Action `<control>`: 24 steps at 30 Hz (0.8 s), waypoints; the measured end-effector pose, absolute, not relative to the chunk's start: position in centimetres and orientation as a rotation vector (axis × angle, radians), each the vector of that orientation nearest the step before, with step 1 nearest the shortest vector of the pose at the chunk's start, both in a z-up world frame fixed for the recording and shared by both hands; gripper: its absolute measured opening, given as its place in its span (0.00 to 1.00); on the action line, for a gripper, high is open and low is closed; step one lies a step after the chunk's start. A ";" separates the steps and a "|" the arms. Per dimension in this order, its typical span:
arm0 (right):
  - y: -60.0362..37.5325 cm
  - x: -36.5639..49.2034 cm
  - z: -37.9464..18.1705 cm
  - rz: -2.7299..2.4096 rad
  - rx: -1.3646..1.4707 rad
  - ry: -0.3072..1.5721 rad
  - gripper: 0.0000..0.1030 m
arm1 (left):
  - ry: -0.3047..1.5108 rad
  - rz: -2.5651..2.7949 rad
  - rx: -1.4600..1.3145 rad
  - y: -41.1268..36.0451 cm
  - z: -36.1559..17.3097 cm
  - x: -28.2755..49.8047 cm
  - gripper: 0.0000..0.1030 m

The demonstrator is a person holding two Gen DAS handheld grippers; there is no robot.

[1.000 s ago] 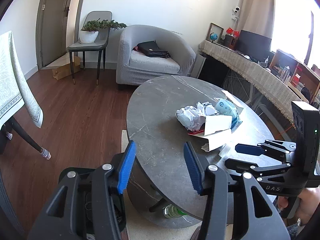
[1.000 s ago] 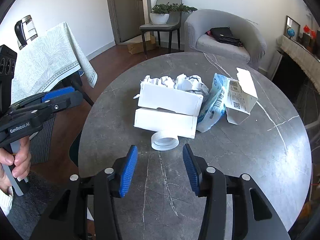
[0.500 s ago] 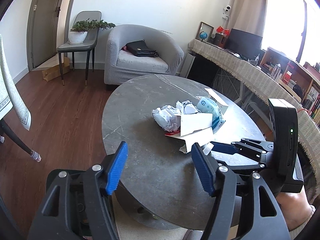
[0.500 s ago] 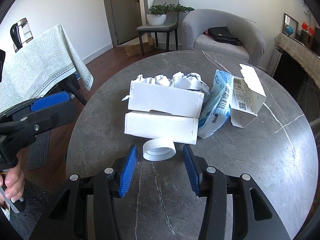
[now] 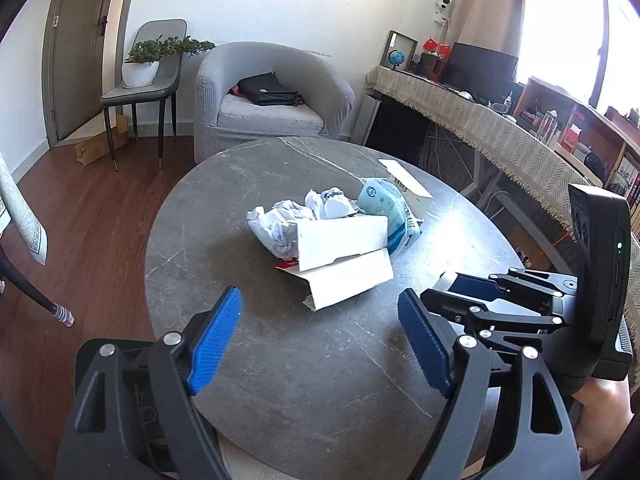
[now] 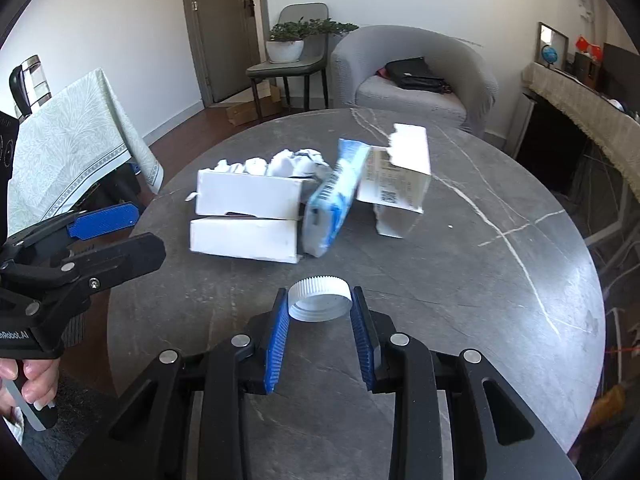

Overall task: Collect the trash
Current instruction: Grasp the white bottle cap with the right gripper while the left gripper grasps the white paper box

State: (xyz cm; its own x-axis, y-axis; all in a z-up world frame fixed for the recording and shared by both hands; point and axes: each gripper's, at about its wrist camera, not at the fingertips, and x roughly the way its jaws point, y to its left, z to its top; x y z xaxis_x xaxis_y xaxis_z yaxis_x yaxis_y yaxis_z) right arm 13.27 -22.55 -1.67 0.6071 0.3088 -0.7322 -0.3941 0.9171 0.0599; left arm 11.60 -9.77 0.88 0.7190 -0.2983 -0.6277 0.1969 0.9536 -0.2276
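Note:
A white ribbed cap (image 6: 320,305) lies on the round grey table (image 6: 440,300). My right gripper (image 6: 320,296) is closing on it, the pads meeting its two sides at the tips. Behind it sit two stacked white cartons (image 6: 246,220), crumpled paper (image 6: 296,162), a blue-and-white packet (image 6: 332,200) and a torn white box (image 6: 400,176). My left gripper (image 5: 319,300) hangs over the table's near side, just short of the cartons (image 5: 344,260). Its jaws are opening wide and nothing is between them. In the left wrist view the right gripper (image 5: 444,292) is at the right and hides the cap.
Beyond the table stand a grey armchair (image 5: 276,96) with a black bag and a chair with a potted plant (image 5: 140,72). A cloth-covered table (image 6: 68,152) is at the left, a long draped sideboard (image 5: 480,128) at the right. A hand (image 6: 32,376) holds the left gripper.
My right gripper has moved forward to the cap and its jaws have narrowed around it. My left gripper has moved in over the table and its jaws have spread wider.

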 end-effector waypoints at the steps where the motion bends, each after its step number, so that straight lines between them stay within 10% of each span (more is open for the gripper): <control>1: -23.4 13.3 -1.6 0.397 -0.096 0.822 0.30 | 0.723 -0.274 -0.139 -10.3 0.8 11.8 0.82; 24: -28.8 11.8 -1.4 0.398 0.007 0.811 0.30 | 0.794 -0.090 -0.086 -15.1 -1.4 16.8 0.85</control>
